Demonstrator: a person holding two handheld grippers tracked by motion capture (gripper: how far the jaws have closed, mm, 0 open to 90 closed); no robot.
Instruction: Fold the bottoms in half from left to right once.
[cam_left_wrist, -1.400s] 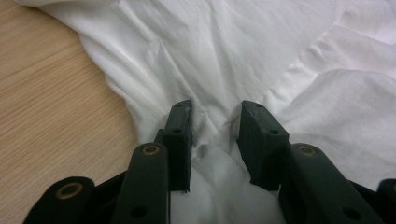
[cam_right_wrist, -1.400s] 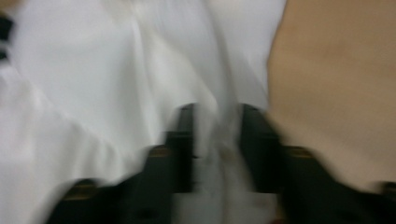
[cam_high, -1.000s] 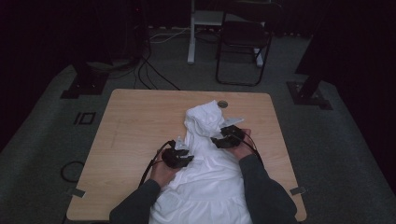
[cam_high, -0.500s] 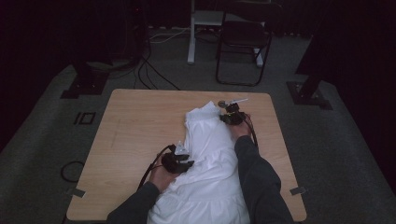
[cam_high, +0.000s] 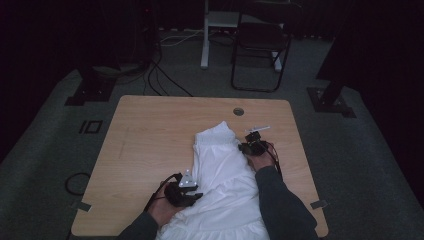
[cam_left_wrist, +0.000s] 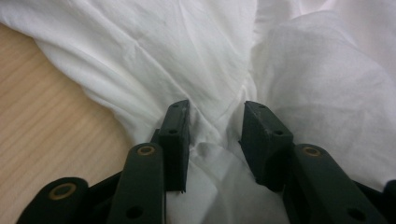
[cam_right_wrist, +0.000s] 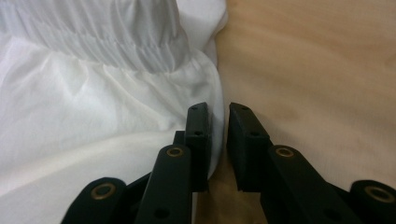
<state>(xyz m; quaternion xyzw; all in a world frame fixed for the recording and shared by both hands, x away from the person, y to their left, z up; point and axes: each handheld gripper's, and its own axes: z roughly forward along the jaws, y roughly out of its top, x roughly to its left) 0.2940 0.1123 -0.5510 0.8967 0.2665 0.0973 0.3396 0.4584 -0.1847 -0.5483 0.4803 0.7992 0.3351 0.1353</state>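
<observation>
White crumpled cotton garment (cam_high: 225, 185) with a shirred band lay on the wood table (cam_high: 150, 135). Left claw (cam_left_wrist: 217, 128) gripped a bunched fold mid-cloth, loosening slightly. Right claw (cam_right_wrist: 218, 122) sat nearly clenched at the garment's edge, cloth beside the jaws, nothing clamped.

No legible text — no labels, brands, numbers.

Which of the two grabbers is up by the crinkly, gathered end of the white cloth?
The right gripper, beside the white garment's gathered band; the left gripper is at the smooth near part.
</observation>
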